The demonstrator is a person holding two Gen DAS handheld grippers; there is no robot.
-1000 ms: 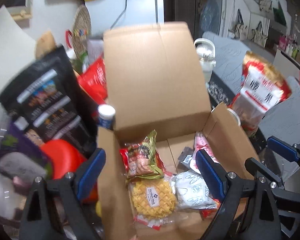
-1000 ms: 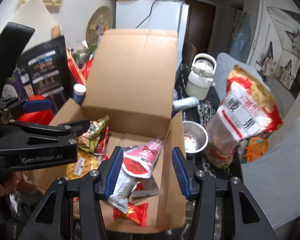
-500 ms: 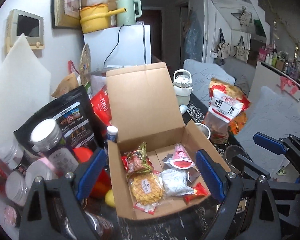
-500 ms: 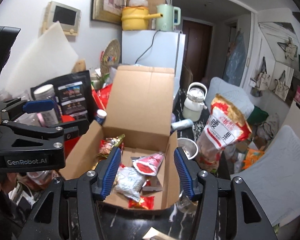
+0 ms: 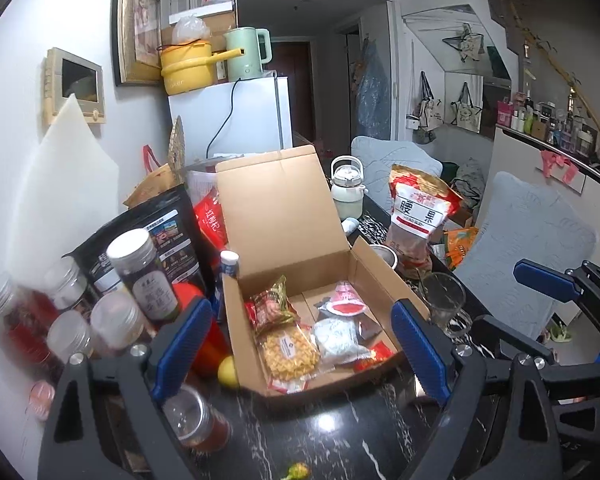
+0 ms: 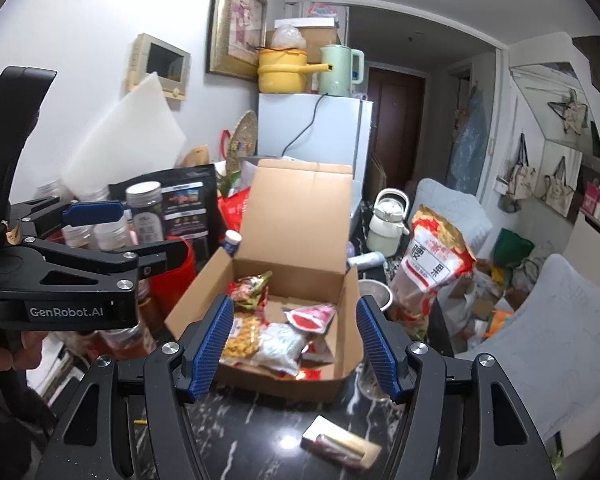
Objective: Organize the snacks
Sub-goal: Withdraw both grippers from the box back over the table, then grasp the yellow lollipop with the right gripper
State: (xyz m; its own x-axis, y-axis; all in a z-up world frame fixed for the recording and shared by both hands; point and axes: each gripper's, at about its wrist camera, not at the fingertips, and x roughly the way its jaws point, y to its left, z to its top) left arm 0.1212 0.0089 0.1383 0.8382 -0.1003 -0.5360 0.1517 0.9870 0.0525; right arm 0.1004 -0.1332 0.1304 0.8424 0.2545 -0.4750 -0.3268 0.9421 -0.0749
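The left gripper (image 5: pixel 300 344) stood wide open and held nothing, and the jaws of the right gripper (image 6: pixel 294 344) were opening, also with nothing between them; the cardboard box (image 5: pixel 284 216) with the snack packets lay beyond both pairs of fingers. I judge that the next pick needed a low approach, fingers closing on a packet's edge, not on its slippery crinkled film. The waffle packet (image 5: pixel 290 350) looked flat and bumpy, the white pouch (image 5: pixel 336 338) soft and puffy
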